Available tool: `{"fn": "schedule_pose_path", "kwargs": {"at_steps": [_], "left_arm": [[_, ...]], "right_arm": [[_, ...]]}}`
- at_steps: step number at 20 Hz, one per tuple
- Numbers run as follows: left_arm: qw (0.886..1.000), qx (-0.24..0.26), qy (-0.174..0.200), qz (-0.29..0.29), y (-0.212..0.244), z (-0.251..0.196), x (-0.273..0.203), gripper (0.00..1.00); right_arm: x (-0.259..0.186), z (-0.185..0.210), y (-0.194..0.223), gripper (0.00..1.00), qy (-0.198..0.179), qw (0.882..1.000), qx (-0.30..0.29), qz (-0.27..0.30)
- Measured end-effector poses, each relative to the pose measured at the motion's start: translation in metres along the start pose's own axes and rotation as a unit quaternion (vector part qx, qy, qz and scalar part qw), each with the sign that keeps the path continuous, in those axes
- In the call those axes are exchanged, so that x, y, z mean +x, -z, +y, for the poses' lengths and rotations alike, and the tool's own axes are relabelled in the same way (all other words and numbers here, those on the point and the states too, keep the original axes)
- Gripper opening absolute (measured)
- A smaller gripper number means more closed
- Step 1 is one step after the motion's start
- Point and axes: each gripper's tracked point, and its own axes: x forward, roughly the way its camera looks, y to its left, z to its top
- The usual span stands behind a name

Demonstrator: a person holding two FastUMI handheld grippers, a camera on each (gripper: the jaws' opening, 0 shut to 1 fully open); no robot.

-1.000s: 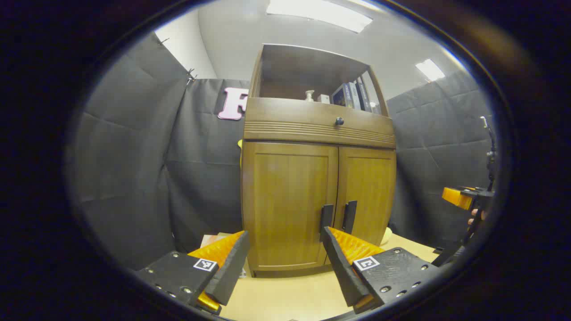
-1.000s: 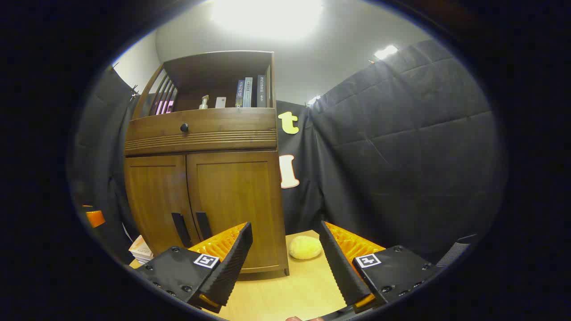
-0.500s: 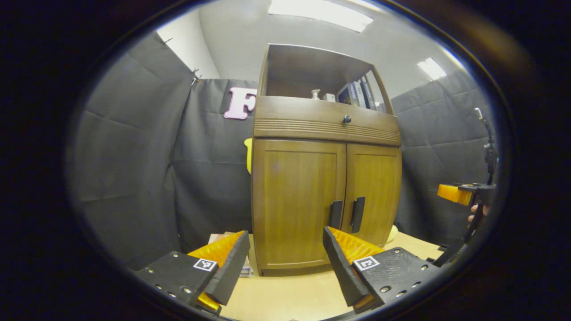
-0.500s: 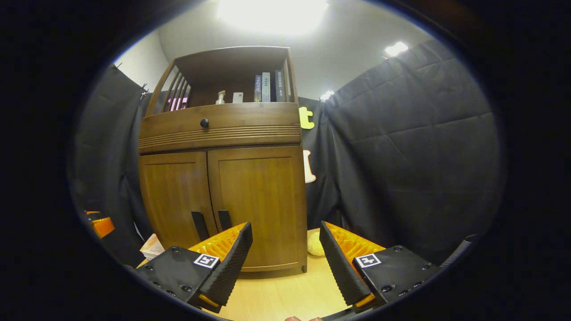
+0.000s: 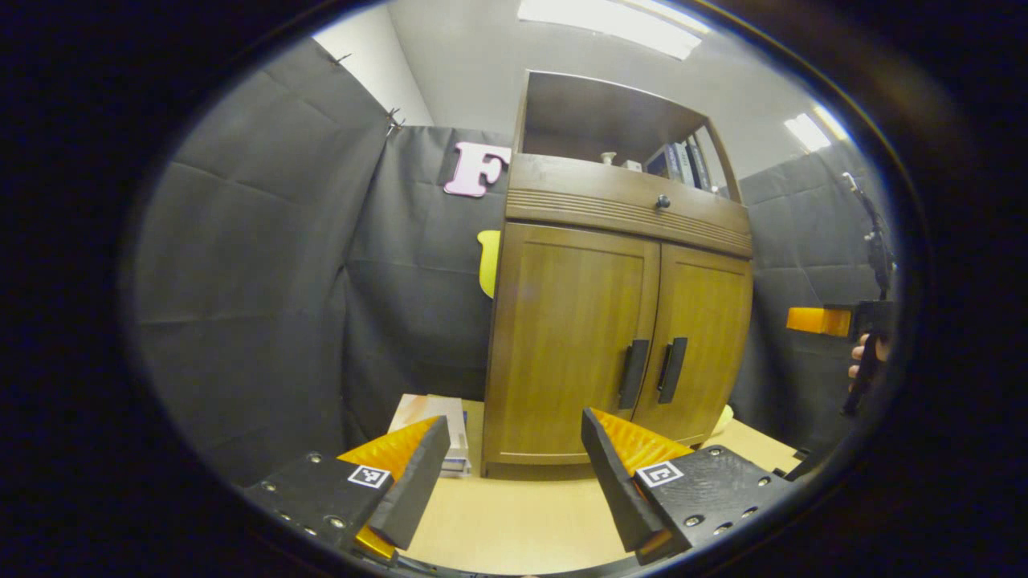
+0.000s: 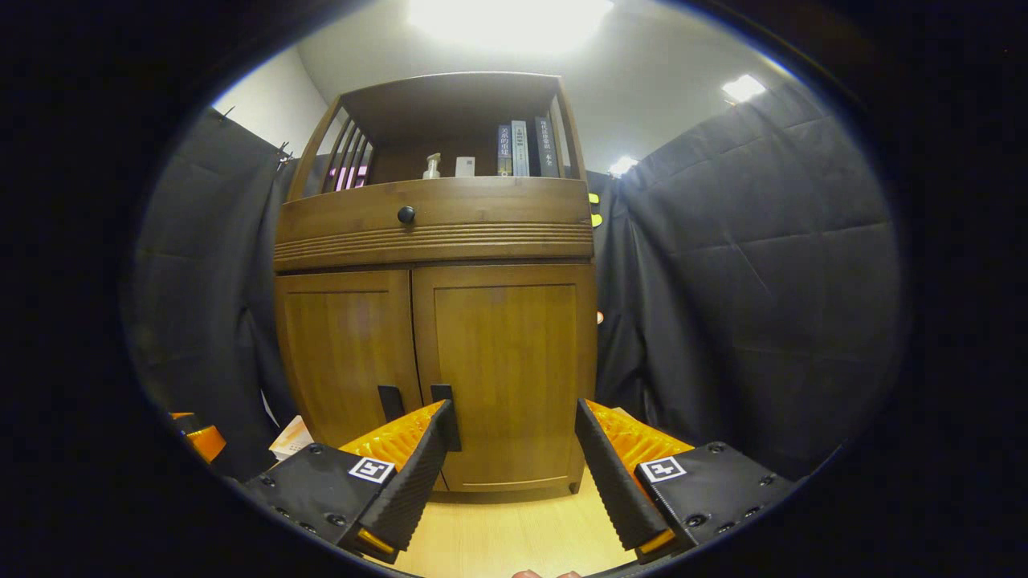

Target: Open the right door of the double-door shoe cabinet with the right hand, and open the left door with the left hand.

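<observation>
- Shoe cabinet [image 6: 450,345] stands on the bench [image 6: 514,538], both doors closed.
- Right gripper [image 6: 514,466]: jaws wide, holding nothing; the right door [image 6: 506,369] lies ahead between them, and its handle [image 6: 444,401] sits just beside the left-hand jaw's tip, contact unclear.
- Left gripper [image 5: 514,470]: jaws wide, empty; the left door [image 5: 570,337] and its handle [image 5: 634,373] are ahead, apart from both jaws.

left gripper [image 5: 514,466], right gripper [image 6: 514,461] — jaws spread

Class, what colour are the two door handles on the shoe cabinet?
Black; the door handles show best in the left gripper view.
</observation>
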Motion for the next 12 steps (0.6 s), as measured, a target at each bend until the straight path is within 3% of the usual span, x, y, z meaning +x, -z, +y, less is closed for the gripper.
{"fn": "schedule_pose_path", "kwargs": {"at_steps": [6,12], "left_arm": [[1.000,0.004,-0.011,0.025,0.005,0.002,0.000,0.94],[0.999,-0.005,-0.042,0.028,0.001,0.005,0.004,0.94]], "right_arm": [[0.033,0.017,-0.011,0.95,-0.007,1.000,0.006,0.003],[0.087,0.046,-0.002,0.95,-0.045,0.999,0.001,0.007]]}}
